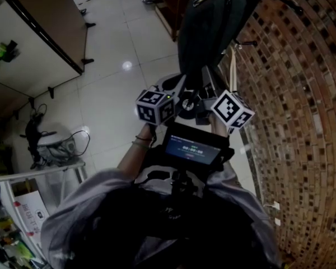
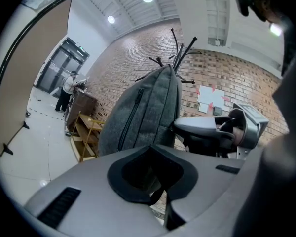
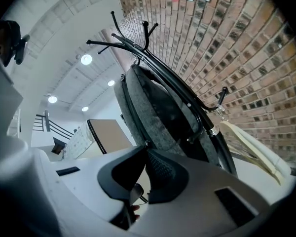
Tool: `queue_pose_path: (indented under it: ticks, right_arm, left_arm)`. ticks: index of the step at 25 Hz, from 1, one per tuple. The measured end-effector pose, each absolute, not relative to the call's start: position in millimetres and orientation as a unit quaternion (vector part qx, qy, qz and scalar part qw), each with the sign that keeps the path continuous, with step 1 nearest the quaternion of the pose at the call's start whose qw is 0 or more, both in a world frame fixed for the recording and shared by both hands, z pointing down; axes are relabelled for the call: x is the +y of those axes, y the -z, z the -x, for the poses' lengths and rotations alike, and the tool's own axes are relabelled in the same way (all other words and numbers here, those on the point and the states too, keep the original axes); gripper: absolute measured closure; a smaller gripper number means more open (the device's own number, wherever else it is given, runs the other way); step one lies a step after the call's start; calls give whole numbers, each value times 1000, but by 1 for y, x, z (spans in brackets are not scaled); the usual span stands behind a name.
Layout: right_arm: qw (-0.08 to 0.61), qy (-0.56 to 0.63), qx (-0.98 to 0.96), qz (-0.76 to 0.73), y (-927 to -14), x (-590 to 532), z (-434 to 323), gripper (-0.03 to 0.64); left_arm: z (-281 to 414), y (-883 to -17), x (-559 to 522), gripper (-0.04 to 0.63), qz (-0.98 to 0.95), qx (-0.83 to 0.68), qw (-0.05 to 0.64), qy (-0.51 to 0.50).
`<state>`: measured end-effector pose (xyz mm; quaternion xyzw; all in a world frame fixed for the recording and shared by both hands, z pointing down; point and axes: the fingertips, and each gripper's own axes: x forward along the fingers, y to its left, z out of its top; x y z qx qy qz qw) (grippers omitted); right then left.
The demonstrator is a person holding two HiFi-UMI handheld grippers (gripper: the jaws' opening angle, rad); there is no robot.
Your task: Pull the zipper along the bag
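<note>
A grey backpack [image 1: 210, 21] hangs from a black coat rack beside a brick wall. In the left gripper view its front panel [image 2: 143, 112] shows a dark zipper line [image 2: 130, 117]. My left gripper [image 2: 152, 148] is shut at the bag's bottom, with dark fabric and a thin strap caught between its pads. In the head view it sits just under the bag [image 1: 182, 84]. My right gripper [image 3: 145, 145] is shut, its tips pinching a small dark zipper pull at the bag's side seam [image 3: 126, 102]. From above it is close to the right of the left one [image 1: 208, 78].
The coat rack [image 3: 138, 43] carries the bag, with the brick wall [image 1: 302, 94] close on the right. A cream folded thing [image 3: 251, 142] hangs on the rack. A wooden shelf [image 2: 86, 132] and a distant person [image 2: 66, 90] stand further back. A partition board [image 1: 50, 32] stands far left.
</note>
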<state>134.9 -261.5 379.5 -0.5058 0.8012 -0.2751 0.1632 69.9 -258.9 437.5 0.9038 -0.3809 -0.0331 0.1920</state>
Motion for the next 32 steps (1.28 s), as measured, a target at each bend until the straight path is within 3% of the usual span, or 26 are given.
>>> queue_pose_path:
  ticks: [32]
  right_arm:
    - [148, 252, 799, 526, -342, -268, -135, 612]
  left_arm:
    - [-66, -440, -257, 588, -910, -366, 195, 21]
